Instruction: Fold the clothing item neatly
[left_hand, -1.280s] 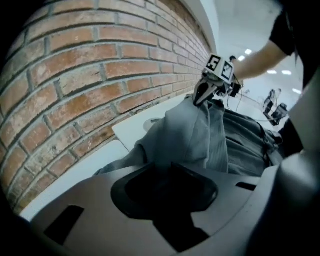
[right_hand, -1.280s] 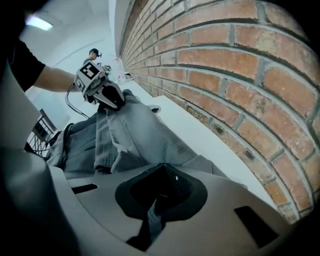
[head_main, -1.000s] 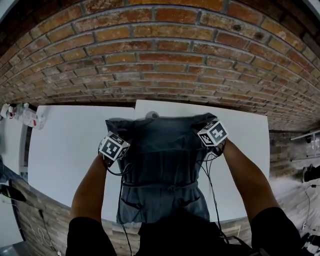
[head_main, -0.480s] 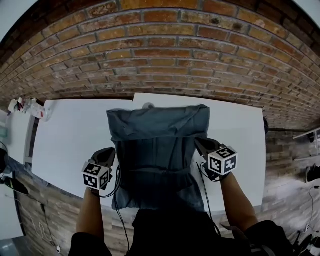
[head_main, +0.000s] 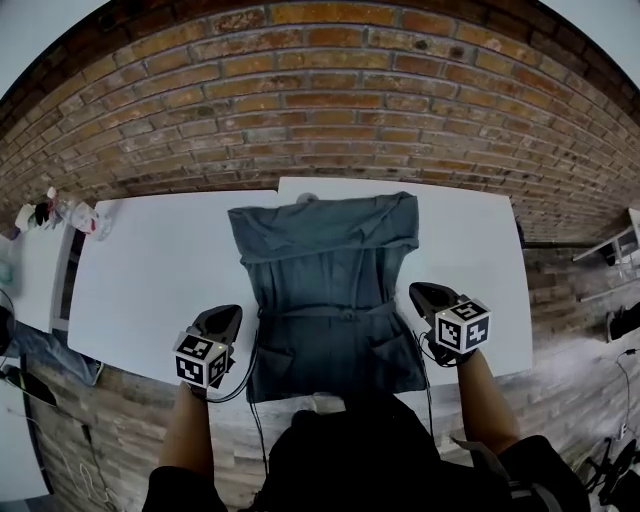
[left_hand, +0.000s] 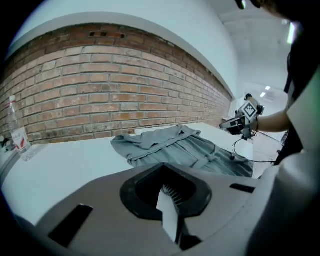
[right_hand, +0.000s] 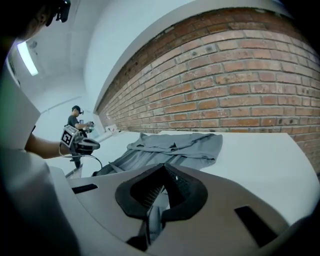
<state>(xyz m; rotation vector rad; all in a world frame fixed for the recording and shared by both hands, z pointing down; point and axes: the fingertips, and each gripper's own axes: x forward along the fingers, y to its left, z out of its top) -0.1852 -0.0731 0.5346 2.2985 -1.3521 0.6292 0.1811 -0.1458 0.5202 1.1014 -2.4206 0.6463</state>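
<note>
Two grippers up and both empty. My left gripper (head_main: 228, 314) has its jaws pressed together on nothing, and my right gripper (head_main: 422, 292) has its jaws closed tight too, with no cloth between them. The grey garment (head_main: 330, 290) lies flat down the middle of the white tabletop (head_main: 150, 270), running lengthwise from the far edge to the near edge. Its top end is folded back over itself in a broad band by the far edge. A tie belt (head_main: 345, 313) crosses the waist, and the hem reaches the near edge right in front of me.

My left gripper sits off the garment's left side and my right gripper off its right side. Both are close to the near edge, level with the skirt part and apart from the fabric. Each one angles in toward the far edge, marker cubes facing up at me. A black cable (head_main: 248, 372) trails from the left one back over the near edge. Over at the far left corner stands a clear plastic bottle (left_hand: 16, 132). Beyond the far edge there's the brick wall (head_main: 320, 100).
</note>
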